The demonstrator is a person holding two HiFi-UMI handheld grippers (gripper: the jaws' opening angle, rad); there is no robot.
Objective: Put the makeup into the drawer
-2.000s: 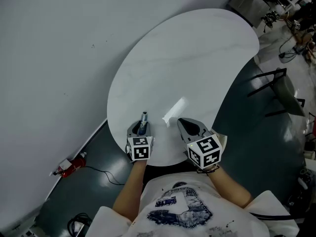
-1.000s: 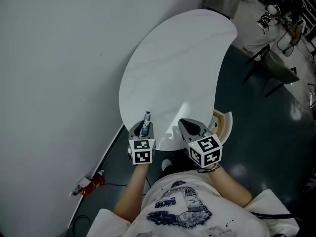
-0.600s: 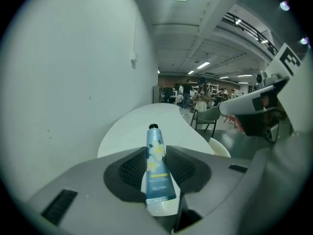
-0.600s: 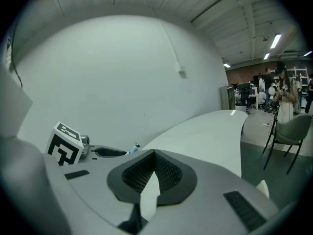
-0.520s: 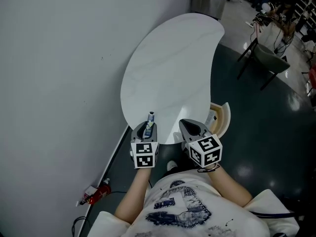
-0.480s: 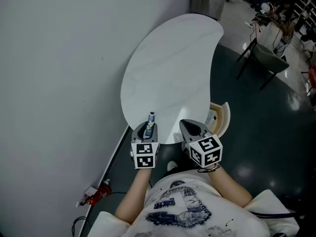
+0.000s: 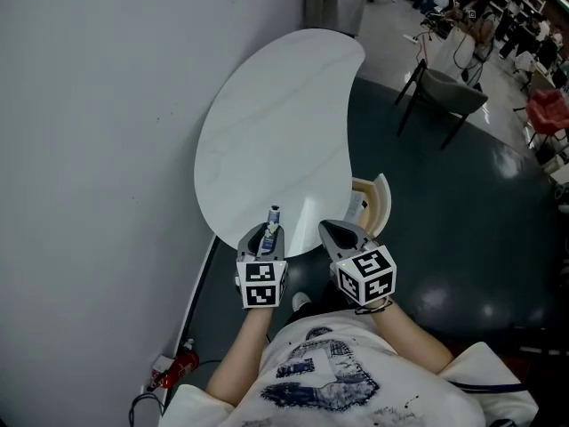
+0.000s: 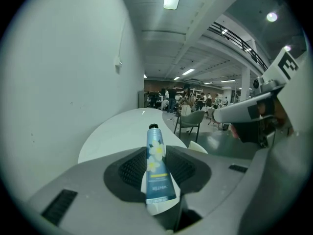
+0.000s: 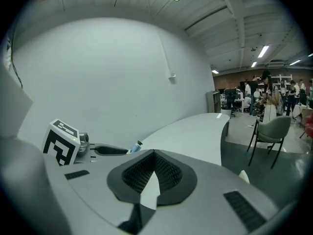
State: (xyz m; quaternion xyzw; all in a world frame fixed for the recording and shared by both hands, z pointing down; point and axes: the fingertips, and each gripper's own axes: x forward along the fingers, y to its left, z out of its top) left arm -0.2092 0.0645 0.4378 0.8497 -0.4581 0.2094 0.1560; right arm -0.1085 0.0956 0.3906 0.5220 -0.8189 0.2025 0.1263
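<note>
Makeup tube grasped by left tool; left gripper view shows flower print; right tool clenched.

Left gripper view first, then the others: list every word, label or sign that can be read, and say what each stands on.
On the tube: one small dark word below the flower picture, too blurred to read with certainty.
On the marker cubes: black-and-white square patterns only, no letters or numbers.
On the shirt print: a dark graphic, any lettering too blurred to read.
</note>
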